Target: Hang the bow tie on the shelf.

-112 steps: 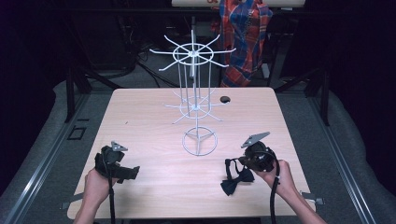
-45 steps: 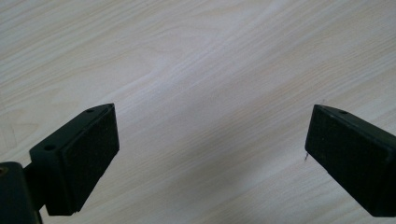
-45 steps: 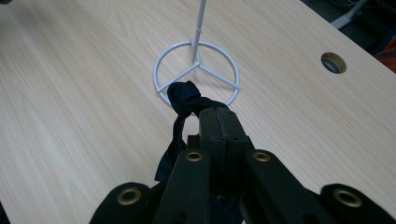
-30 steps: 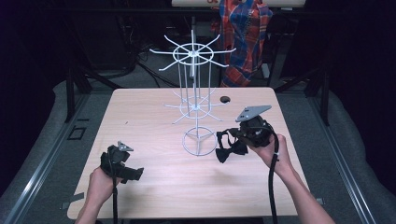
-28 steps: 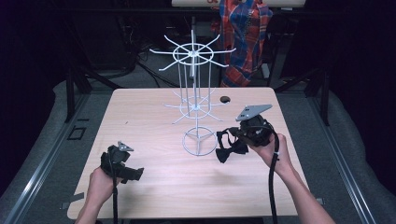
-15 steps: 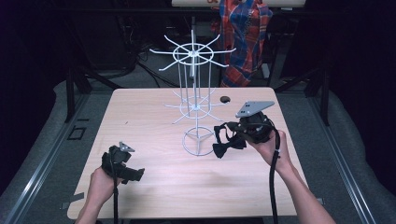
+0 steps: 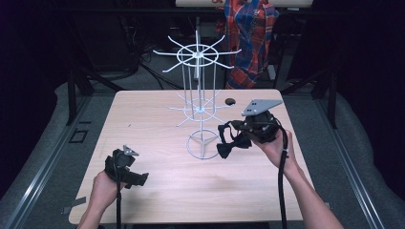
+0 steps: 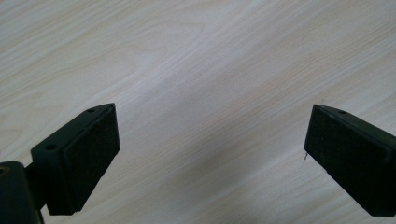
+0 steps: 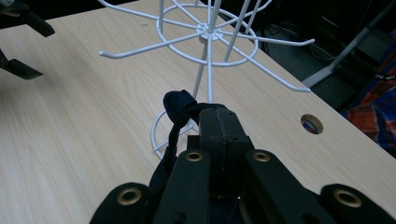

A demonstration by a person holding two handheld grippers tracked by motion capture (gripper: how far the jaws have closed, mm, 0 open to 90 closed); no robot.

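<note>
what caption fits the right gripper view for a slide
Right tool shut on a dark bow tie, facing the white wire rack.

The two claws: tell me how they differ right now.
The left claw is open with nothing between its jaws; the right claw is shut on a dark bow tie. The left claw sits low over bare table near the front edge; the right claw is raised beside the white wire rack. Both are black and hand-held.
</note>
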